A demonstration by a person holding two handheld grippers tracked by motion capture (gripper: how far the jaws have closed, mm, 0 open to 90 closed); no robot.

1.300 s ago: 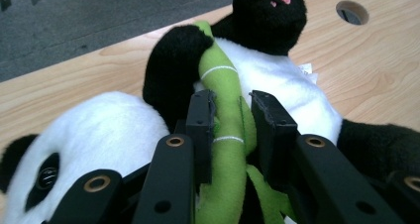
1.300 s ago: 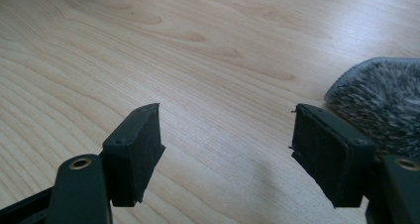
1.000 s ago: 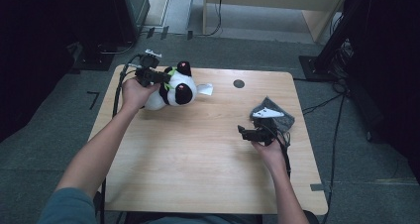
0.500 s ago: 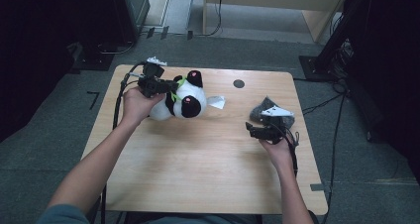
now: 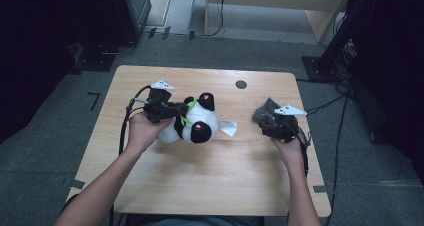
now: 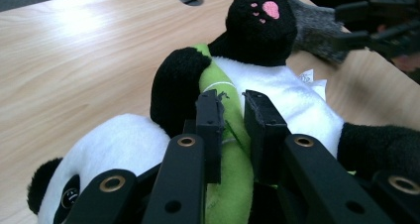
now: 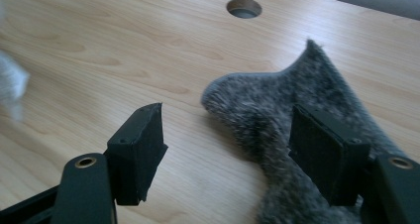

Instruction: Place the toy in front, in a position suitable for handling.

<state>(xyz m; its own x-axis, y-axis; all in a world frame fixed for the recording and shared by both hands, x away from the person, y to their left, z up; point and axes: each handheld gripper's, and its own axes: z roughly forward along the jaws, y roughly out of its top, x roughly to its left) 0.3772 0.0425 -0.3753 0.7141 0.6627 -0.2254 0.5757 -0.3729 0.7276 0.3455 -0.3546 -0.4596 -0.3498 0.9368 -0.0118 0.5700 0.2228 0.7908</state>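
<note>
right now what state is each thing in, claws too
panda: lying on its side on the table, gripped at its green stalk
left claw: shut on the panda's green stalk
right claw: open, jaws wide, low over the grey cloth's edge
grey cloth: lying crumpled on the table, not gripped
tag: white, flat on the table beside the panda
table: wood top, round hole near the far edge
</note>
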